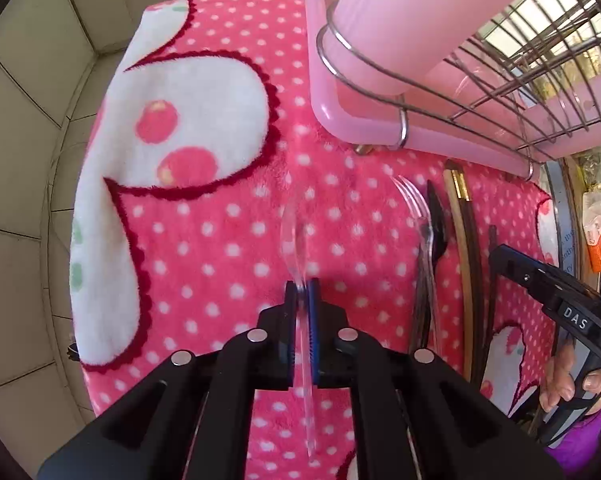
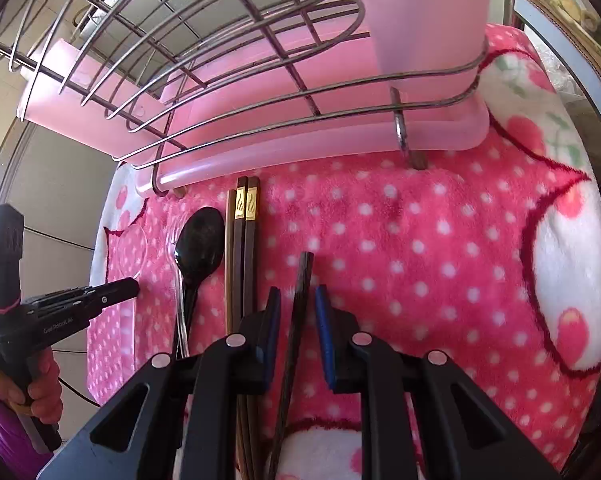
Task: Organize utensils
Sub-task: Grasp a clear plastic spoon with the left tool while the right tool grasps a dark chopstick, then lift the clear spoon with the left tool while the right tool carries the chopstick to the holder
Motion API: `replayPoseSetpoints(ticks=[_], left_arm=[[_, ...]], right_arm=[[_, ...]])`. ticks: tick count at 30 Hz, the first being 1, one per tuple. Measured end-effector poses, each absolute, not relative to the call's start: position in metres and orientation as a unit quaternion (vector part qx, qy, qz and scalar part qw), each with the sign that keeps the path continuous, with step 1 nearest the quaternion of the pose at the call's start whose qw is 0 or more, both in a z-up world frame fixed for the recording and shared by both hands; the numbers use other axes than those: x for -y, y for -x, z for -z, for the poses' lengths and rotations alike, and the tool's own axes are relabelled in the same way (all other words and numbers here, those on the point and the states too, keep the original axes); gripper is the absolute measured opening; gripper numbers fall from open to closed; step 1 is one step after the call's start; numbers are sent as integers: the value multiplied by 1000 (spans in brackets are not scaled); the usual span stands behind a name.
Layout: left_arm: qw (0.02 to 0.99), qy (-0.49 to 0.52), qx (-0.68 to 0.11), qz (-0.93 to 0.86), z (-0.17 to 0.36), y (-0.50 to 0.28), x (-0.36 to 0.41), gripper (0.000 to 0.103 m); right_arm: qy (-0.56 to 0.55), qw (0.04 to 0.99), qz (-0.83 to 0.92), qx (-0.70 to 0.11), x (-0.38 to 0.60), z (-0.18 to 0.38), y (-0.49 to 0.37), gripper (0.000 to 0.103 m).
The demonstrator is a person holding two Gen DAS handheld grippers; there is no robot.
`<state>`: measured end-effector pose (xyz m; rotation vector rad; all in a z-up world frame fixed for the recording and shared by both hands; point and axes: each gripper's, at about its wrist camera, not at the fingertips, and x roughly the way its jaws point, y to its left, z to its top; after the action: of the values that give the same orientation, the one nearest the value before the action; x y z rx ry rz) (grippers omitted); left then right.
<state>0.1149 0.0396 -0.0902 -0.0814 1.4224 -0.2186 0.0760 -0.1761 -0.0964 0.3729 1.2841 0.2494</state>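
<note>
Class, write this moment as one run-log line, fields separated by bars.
left gripper: shut on clear spoon | right gripper: open around dark chopstick | black spoon, gold-banded chopsticks: on blanket

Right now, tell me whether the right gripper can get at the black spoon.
Probably not yet. The right gripper is open but straddles a dark chopstick, and the chopstick pair lies between it and the black spoon. Nothing covers the spoon itself.

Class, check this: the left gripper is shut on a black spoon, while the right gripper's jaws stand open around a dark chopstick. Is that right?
Not quite. The left wrist view shows the left gripper shut on a clear plastic spoon; the black spoon lies on the blanket. The right gripper is indeed open around the dark chopstick.
</note>
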Motion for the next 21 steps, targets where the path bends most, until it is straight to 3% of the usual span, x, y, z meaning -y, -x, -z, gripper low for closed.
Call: replayPoseSetpoints(ticks=[3, 11, 21], left_arm=[[754, 31, -649, 99, 92, -117, -37, 6], [787, 47, -606, 107, 78, -85, -40, 2], [866, 92, -470, 142, 2, -40, -50, 2]], right_arm=[[-166, 782, -108, -591, 172, 101, -79, 9], [-198, 794, -118, -562, 192, 93, -62, 7], [-172, 862, -117, -463, 211, 27, -19, 6]])
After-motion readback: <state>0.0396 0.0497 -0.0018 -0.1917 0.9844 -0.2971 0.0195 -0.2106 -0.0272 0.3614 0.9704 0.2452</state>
